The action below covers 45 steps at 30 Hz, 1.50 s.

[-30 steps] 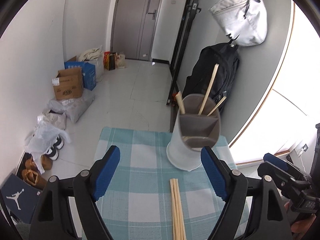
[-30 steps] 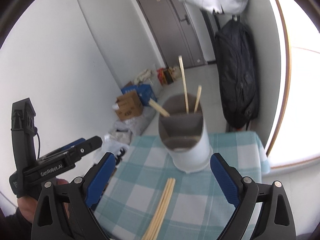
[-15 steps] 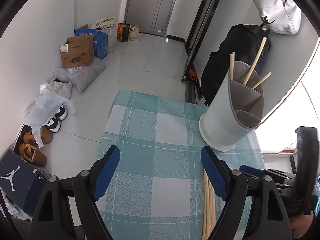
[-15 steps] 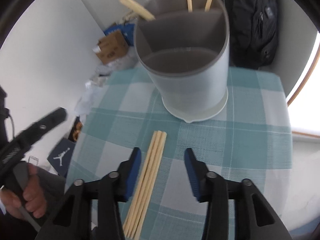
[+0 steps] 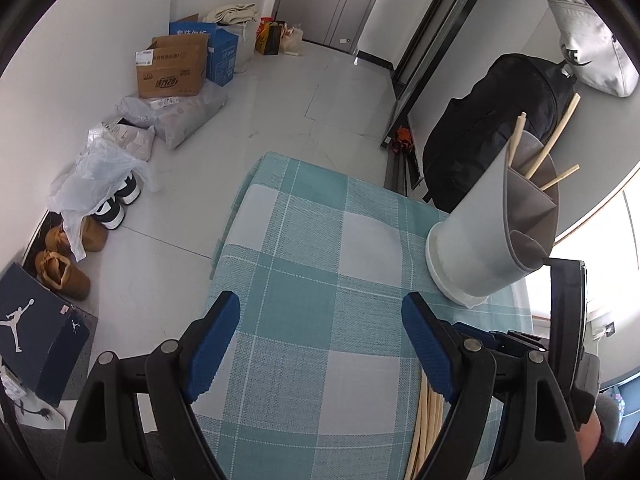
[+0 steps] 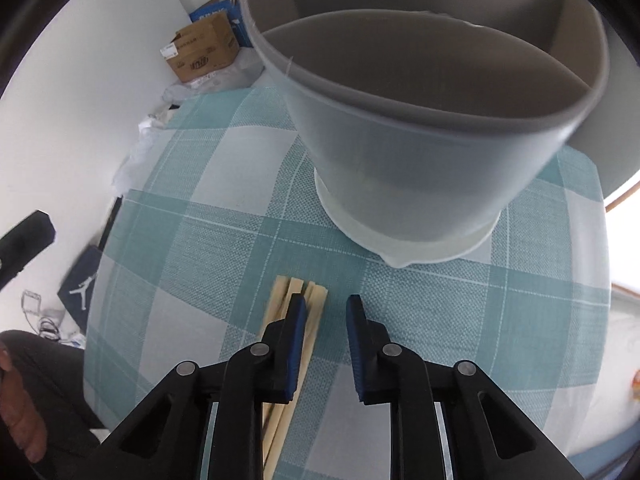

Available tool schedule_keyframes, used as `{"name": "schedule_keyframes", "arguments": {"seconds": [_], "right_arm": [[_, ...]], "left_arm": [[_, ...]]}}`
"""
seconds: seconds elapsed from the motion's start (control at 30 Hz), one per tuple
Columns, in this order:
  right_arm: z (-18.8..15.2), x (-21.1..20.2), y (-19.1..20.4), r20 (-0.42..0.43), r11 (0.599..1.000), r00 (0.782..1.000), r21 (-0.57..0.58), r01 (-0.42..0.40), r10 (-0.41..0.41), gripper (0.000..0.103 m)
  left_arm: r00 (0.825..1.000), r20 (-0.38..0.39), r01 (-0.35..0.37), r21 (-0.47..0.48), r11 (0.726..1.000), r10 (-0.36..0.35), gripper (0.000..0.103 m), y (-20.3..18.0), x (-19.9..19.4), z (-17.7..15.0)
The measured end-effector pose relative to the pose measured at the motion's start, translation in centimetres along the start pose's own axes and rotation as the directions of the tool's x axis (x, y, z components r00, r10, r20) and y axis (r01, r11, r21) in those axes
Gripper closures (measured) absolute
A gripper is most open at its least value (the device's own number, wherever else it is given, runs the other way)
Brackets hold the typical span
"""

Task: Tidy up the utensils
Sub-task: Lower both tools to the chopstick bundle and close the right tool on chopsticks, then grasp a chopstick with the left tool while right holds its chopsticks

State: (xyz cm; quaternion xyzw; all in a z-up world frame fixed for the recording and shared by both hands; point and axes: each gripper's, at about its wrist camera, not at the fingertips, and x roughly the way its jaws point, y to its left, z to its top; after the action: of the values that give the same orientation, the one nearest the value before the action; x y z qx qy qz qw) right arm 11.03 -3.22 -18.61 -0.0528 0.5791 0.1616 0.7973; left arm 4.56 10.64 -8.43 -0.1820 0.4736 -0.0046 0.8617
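Where woven checked cloth (image 6: 224, 240) spreads, squared wooden chopsticks (image 6: 316, 300) lie bundled.

Both the left gripper (image 5: 320, 316) and the right gripper (image 6: 323, 306) have glossy black plastic arms with triangular cut-outs, round silver pivot screws and ribbed blue pads (image 5: 214, 344) on the fingers, while a bare hand (image 6: 18, 408) shows reddish skin beside dark clothing

2 claw-mounted views over tablecloth (image 5: 320, 280)
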Motion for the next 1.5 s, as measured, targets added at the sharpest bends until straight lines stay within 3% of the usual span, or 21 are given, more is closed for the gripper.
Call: {"name": "schedule_keyframes", "arguments": {"seconds": [0.23,0.3,0.43,0.67,0.87,1.1,1.2,1.5], "right_arm": [[0.4,0.0,0.7,-0.001,1.000,1.000,-0.002,0.026,-0.026,0.084],[0.6,0.2,0.8,0.001,1.000,1.000,0.006,0.026,-0.026,0.089],[0.7,0.4,0.6,0.016,0.998,1.000,0.065,-0.008,0.007,0.097],[0.2,-1.9,-1.1,0.105,0.989,0.993,0.134,-0.062,0.048,0.099],[-0.8,-5.5,-3.3,0.227,0.967,0.967,0.195,-0.164,0.118,0.099],[-2.3,-9.1,-6.5,0.370,0.910,0.909,0.279,-0.308,0.194,0.099],[-2.9,-9.9,-7.6,0.399,0.894,0.894,0.293,-0.337,0.206,0.099],[-3.9,-11.3,-9.5,0.457,0.881,0.864,0.295,-0.369,0.209,0.099]], "left_arm": [[1.000,-0.021,0.000,-0.011,1.000,0.000,0.023,0.3,0.3,0.1],[1.000,-0.026,0.000,-0.013,1.000,0.000,0.023,0.4,0.4,0.1],[0.999,-0.033,-0.007,-0.008,1.000,0.006,0.023,0.4,0.5,0.1],[0.998,-0.057,-0.030,0.013,0.999,0.030,0.023,0.2,1.3,-0.2],[0.994,-0.101,-0.039,0.065,0.997,0.045,0.023,-0.9,2.3,-1.0],[0.982,-0.191,0.021,0.117,0.993,0.001,0.023,-3.1,3.7,-2.1],[0.977,-0.212,0.042,0.154,0.987,-0.008,0.023,-4.4,4.0,-2.6],[0.959,-0.260,-0.046,0.244,0.969,0.111,0.023,-6.1,6.0,-3.8]]}}
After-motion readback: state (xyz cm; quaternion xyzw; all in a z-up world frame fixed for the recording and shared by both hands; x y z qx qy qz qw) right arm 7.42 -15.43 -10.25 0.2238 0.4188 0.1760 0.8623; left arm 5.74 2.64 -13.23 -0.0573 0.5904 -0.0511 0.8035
